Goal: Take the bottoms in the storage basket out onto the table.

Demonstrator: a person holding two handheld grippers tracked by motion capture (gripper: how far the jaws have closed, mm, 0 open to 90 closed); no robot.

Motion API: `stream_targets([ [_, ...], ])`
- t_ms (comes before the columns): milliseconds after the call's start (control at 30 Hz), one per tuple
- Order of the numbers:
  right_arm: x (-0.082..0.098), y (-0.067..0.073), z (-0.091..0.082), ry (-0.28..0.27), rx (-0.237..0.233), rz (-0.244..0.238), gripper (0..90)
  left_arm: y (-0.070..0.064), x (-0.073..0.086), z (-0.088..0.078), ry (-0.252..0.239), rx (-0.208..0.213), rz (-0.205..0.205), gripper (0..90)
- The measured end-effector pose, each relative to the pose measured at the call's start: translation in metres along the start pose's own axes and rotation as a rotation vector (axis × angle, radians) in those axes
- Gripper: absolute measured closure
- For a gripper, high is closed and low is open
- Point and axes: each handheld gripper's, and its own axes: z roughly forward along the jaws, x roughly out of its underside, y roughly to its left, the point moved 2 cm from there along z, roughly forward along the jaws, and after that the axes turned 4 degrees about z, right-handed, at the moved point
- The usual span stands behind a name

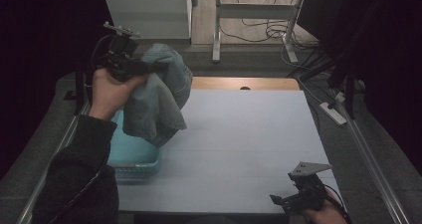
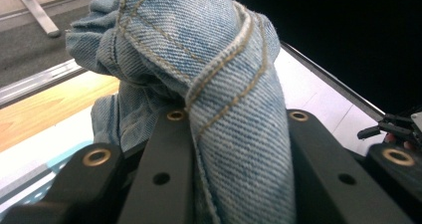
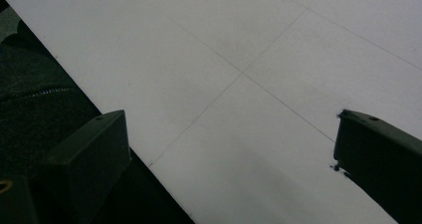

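A pair of faded blue denim jeans [image 1: 159, 99] hangs bunched from my left gripper [image 1: 149, 67], which is shut on a thick fold of them above the table's left side. In the left gripper view the denim [image 2: 199, 50] with tan seams is pinched between the two black jaws of the left gripper [image 2: 236, 117]. The cloth's lower end dangles over a teal basket [image 1: 134, 157] at the table's left edge. My right gripper [image 1: 278, 200] rests low at the near right corner; the right gripper [image 3: 229, 119] is open over bare white table [image 3: 259, 45].
The white table [image 1: 249, 134] has a wooden strip [image 1: 244, 83] along its far edge. A white power strip [image 1: 333, 112] and cables lie on the floor at right. A desk frame [image 1: 254, 15] stands beyond. The other gripper [image 2: 393, 129] shows far right.
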Motion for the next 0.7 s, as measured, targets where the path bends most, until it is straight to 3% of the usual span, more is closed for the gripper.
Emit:
stream_targets([
  [300, 0.000, 0.000, 0.000, -0.001, -0.001, 0.000, 1.3, -0.018, -0.016, 0.011, 0.006, 0.022, 0.044, 77.1],
  [700, 0.000, 0.000, -0.001, 0.001, -0.005, 0.000, 1.3, -0.040, -0.032, 0.030, 0.014, 0.080, 0.088, 77.0],
])
